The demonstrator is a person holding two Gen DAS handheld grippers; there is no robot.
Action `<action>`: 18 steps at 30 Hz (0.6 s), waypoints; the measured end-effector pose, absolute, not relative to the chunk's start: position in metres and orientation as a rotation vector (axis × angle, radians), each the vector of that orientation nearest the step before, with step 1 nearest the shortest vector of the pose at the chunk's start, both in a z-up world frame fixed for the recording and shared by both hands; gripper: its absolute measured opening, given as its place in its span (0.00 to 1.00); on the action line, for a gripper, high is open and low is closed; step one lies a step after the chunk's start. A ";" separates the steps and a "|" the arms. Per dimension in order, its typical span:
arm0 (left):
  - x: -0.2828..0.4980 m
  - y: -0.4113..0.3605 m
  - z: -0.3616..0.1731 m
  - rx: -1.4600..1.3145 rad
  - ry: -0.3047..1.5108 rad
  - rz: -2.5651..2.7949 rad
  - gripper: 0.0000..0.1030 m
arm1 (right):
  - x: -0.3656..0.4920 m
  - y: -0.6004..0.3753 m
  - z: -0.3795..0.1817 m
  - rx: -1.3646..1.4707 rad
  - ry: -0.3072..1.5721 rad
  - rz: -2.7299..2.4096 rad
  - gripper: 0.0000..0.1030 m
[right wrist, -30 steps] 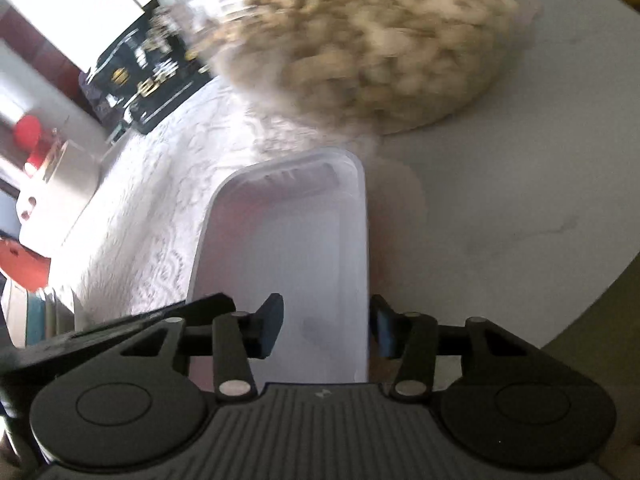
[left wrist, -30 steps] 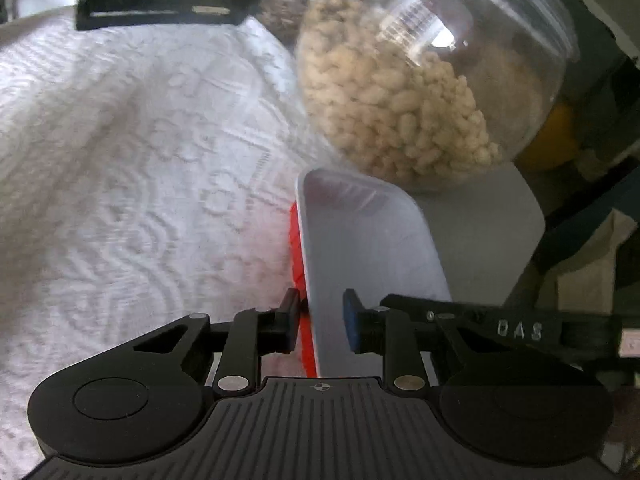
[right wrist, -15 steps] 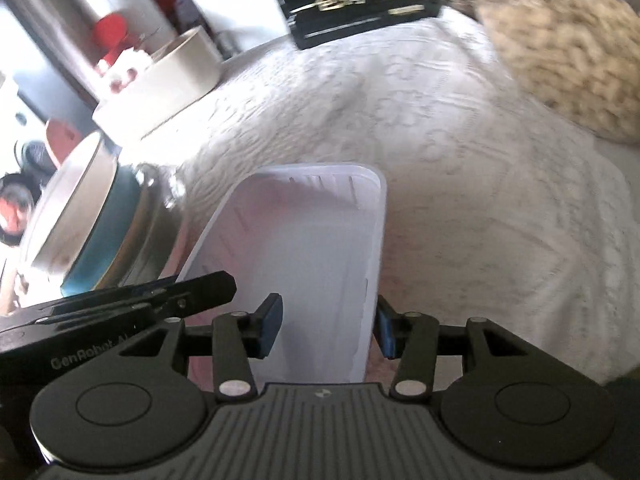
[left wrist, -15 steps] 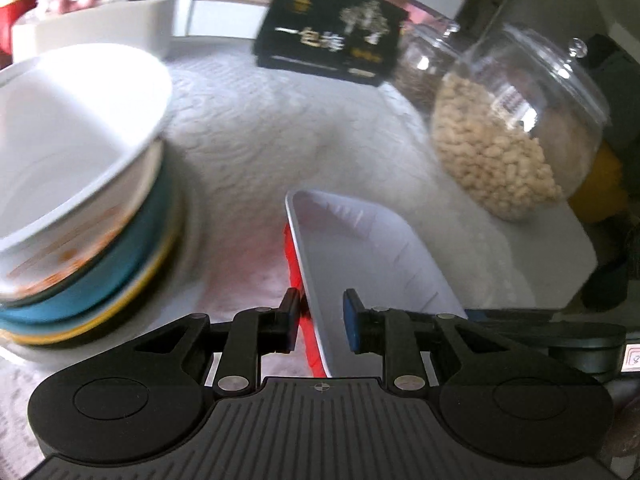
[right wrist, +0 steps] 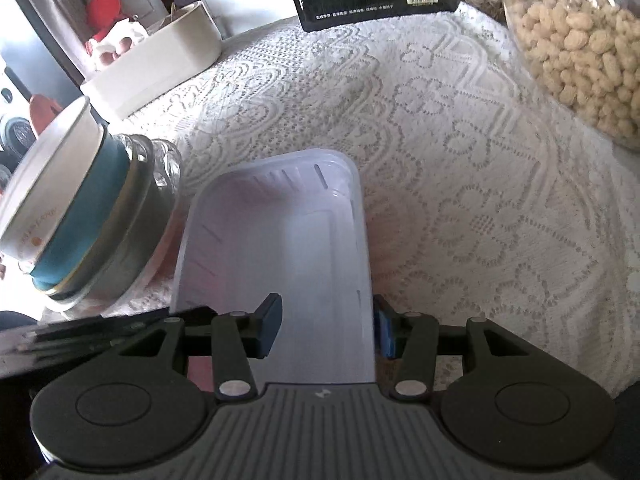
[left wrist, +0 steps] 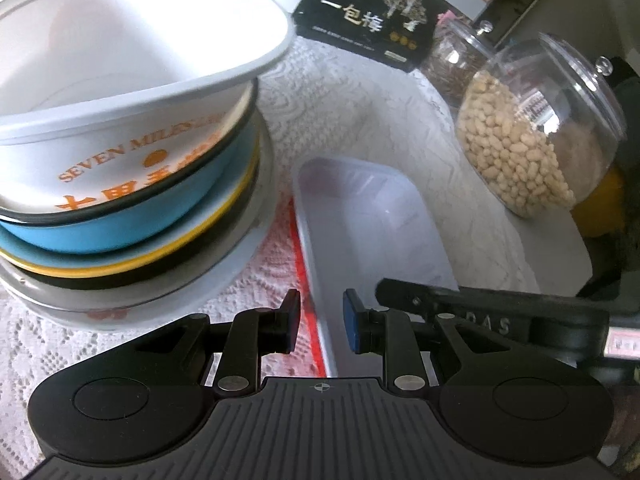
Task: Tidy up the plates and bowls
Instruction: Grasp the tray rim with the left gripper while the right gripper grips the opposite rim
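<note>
**Q:** What are you carrying, and where is it?

**A:** A shallow white plastic tray (right wrist: pixel 280 264), held between both my tools. From my right gripper (right wrist: pixel 326 326) it runs off toward twelve o'clock, low over the lace cloth (right wrist: pixel 460 168) on the counter; I can't tell if its underside touches. My right jaws straddle the tray's right wall, one pad inside, the blue one outside, and seem to pinch it. My left gripper (left wrist: pixel 318 326) straddles the left rim (left wrist: pixel 316 300) the same way, but a gap shows on either side of that rim, so I cannot tell whether it is clamped or merely bracketing.

**Q:** How will it handle?

**A:** I'd judge it light and thin-walled, likely to flex or twist if the two holds move unevenly. The plastic looks smooth, so a rim pinch could slip. The near ends of the long walls, where I am now, seem the best hold.

**Q:** What's around it?

**A:** At ten o'clock from the left gripper, just beside the tray, stands the stack of bowls (left wrist: pixel 120 184): a white printed bowl on top, blue and yellow-rimmed ones under it. At two o'clock sits a clear jar of peanuts (left wrist: pixel 532 148), and at twelve a black box (left wrist: pixel 368 16). A white container (right wrist: pixel 156 64) lies at ten o'clock from the right gripper.
</note>
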State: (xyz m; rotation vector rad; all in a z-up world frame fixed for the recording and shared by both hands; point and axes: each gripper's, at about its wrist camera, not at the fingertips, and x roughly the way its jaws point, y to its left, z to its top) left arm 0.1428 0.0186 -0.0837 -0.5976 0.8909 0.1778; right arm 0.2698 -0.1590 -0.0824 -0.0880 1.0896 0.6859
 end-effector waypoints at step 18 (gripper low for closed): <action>0.147 0.020 -0.093 -0.643 0.918 0.168 0.23 | 0.263 -0.165 -0.083 -0.043 1.072 0.689 0.48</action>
